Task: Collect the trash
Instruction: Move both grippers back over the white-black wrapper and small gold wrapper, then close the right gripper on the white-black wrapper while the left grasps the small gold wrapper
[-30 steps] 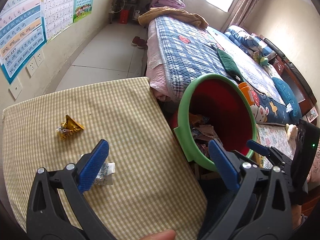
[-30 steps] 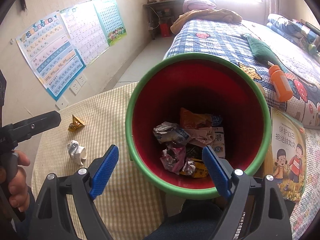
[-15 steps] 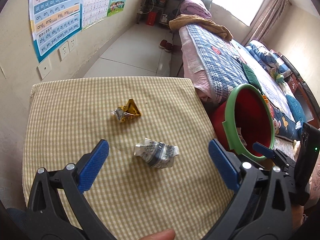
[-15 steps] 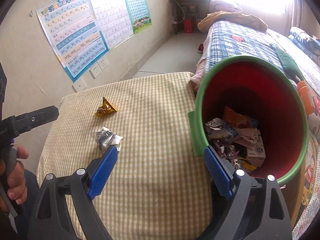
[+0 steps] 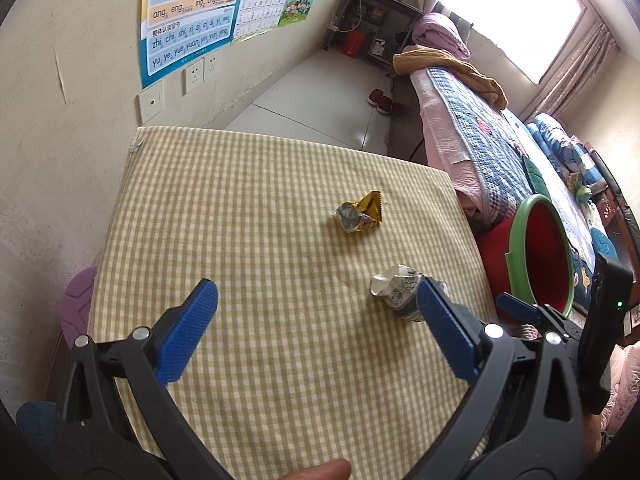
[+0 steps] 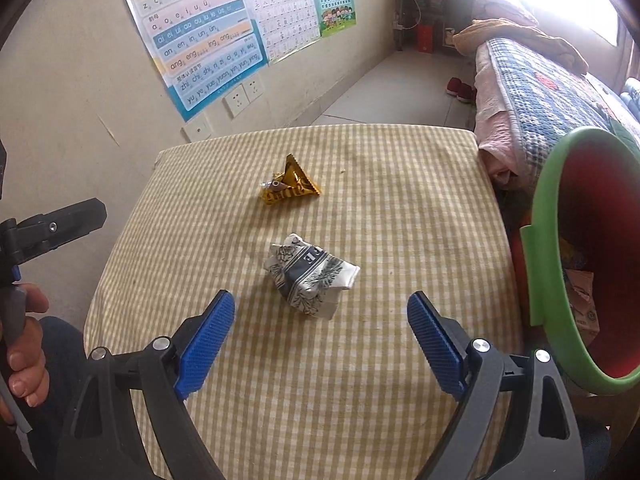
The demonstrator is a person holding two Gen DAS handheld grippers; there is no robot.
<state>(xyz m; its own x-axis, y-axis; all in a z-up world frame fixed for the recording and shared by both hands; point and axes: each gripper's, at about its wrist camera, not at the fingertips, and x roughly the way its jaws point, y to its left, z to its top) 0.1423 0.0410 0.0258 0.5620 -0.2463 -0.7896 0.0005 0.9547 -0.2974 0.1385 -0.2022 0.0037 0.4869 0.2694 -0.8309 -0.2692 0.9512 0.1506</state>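
Right claw [image 6: 320, 340] wide, empty, before crumpled white-and-dark wrapper [image 6: 310, 276], print seemingly floral.

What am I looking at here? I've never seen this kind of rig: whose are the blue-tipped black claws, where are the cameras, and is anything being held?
There is no robot. A person holds a hand-operated two-finger gripper in each hand, and each gripper carries a fisheye camera looking forward along its fingers. One picture comes from the left gripper, the other from the right gripper; the blue pads are their fingertips. Both are open and hold nothing. On the checked tablecloth lie two pieces of trash: a crumpled white wrapper just ahead of the right gripper, and a gold wrapper farther off. At the table's right side is a red bin with a green rim, tilted toward the cameras, with trash already inside.
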